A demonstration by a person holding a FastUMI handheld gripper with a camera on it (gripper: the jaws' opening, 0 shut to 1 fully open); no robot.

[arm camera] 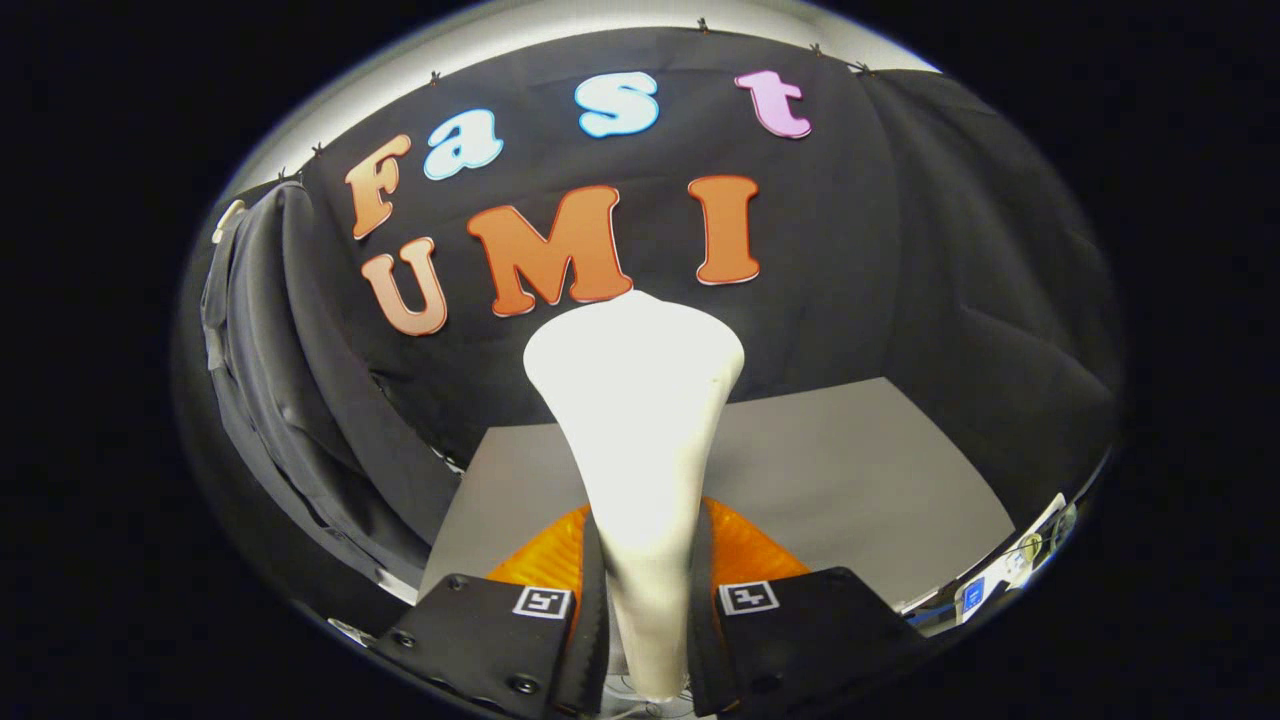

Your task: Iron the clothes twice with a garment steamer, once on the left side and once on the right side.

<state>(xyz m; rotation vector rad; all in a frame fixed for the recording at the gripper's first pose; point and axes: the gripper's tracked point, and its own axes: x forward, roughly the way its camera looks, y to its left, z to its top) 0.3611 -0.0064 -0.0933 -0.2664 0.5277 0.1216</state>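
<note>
A white garment steamer stands up between my fingers, its narrow handle clamped by both pads and its wide head flaring above them. My gripper is shut on that handle. A dark garment hangs on a hanger off to the left of the steamer, well apart from its head. The steamer head points toward the black back wall, not at the garment.
A grey tabletop spreads beyond the fingers, with black cloth walls behind and to the right. Small items with a blue patch lie at the table's right edge.
</note>
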